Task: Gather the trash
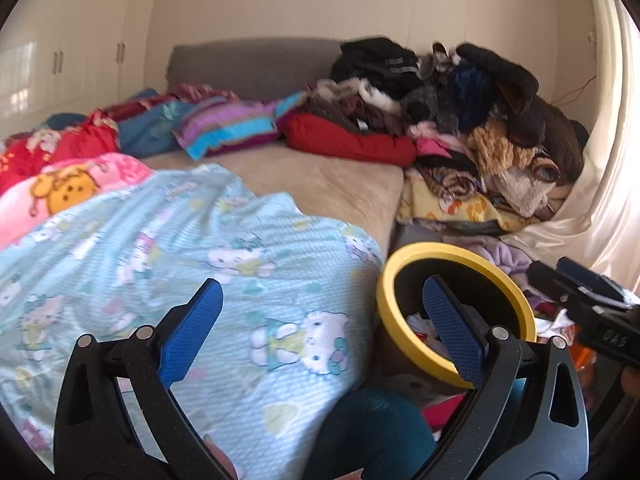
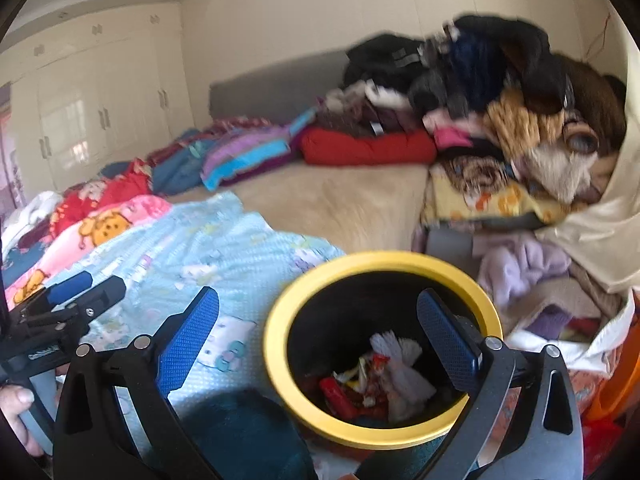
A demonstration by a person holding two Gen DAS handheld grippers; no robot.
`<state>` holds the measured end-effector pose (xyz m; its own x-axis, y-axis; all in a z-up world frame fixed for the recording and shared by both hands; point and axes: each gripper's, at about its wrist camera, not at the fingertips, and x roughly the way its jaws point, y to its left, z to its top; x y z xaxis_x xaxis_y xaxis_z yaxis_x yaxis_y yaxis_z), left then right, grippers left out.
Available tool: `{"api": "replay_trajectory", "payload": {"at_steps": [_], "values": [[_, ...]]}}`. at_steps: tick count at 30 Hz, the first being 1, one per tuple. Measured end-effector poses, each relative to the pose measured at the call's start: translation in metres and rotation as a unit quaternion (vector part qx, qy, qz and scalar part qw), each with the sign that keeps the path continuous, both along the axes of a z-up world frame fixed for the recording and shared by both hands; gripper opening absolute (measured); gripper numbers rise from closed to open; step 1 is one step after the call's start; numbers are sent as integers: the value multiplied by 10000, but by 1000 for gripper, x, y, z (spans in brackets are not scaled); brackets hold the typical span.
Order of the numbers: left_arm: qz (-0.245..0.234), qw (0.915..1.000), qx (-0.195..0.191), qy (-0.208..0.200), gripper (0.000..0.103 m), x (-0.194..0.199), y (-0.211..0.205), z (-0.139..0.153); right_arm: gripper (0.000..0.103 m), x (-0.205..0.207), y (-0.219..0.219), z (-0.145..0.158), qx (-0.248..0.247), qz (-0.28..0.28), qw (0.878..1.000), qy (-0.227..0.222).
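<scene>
The yellow-rimmed bin (image 2: 382, 350) beside the bed's near edge already holds wrappers and crumpled tissue (image 2: 394, 376). Both the right gripper (image 2: 318, 344) and left gripper (image 1: 322, 330) hang spread wide, empty. Remaining trash possibly hides among the blurred clothes (image 2: 500, 92).

Round yellow-rimmed black waste bin (image 2: 380, 352): on the floor at the bed's near right corner. In it: crumpled red and white wrappers (image 2: 376, 380). Left of it, on the beige-covered bed (image 2: 340, 200): pale blue cartoon-print blanket (image 2: 192, 252), near. Far left: folded red, pink and striped bedding (image 1: 168, 128). Far right: tall heap of dark and brown clothes (image 2: 500, 92), beside the cream curtain (image 2: 608, 216).
</scene>
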<state>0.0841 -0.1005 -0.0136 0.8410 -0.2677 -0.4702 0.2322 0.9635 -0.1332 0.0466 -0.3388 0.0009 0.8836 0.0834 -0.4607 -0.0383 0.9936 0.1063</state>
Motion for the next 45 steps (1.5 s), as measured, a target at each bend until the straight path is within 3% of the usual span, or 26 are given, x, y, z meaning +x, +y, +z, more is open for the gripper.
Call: {"api": "replay_trajectory", "payload": {"at_steps": [5, 9, 14, 45], "values": [[163, 9993, 67, -338, 92, -28, 14, 2, 97, -28, 13, -2, -147, 81, 9988, -458], [164, 9987, 139, -462, 92, -41, 18, 2, 97, -35, 17, -9, 82, -53, 9991, -403], [344, 9981, 32, -511, 92, -42, 21, 2, 97, -43, 29, -12, -109, 2, 9978, -652], [411, 9977, 13, -540, 92, -44, 22, 0, 97, -42, 27, -11, -105, -87, 9974, -714]]}}
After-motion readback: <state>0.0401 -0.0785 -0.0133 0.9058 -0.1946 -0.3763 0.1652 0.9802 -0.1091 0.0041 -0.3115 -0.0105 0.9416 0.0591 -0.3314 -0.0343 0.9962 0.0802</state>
